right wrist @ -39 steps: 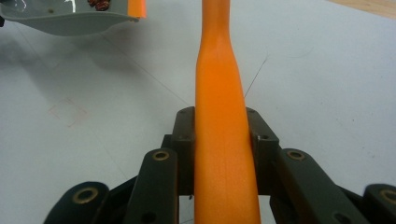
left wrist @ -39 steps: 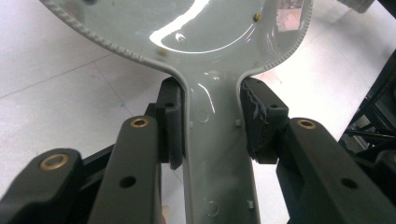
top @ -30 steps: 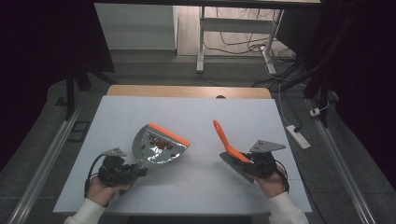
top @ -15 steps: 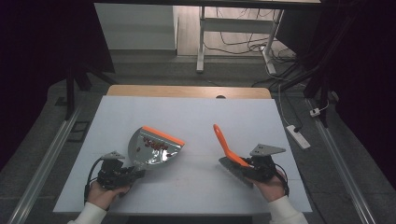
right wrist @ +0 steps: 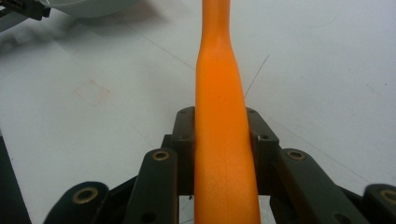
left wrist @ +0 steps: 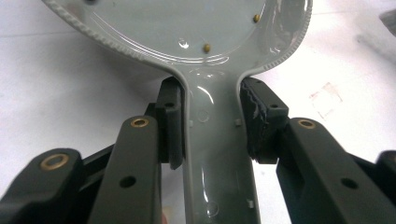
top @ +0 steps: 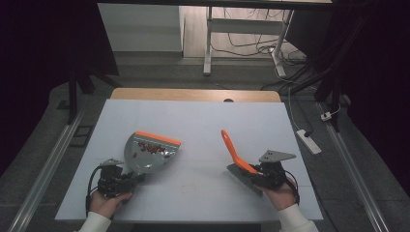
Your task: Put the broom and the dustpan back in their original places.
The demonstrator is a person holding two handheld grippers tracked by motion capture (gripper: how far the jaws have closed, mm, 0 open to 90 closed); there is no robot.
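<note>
- The left tool [top: 126, 180] is clenched on the grey handle [left wrist: 219, 158] of the dustpan [top: 151, 153], its jaws pressed to either side just below the pan.
- The dustpan lies near the left front of the white desk [top: 203, 121], orange lip pointing away, with small reddish bits [top: 151, 148] gathered inside.
- The right tool [top: 258, 172] grips the orange handle [right wrist: 223, 140] of the brush [top: 238, 159], bristles low by the desk, well apart from the pan.
- I'd judge the sweeping looks finished; next comes carrying the pan level so nothing spills, though where to empty it I cannot tell.
</note>
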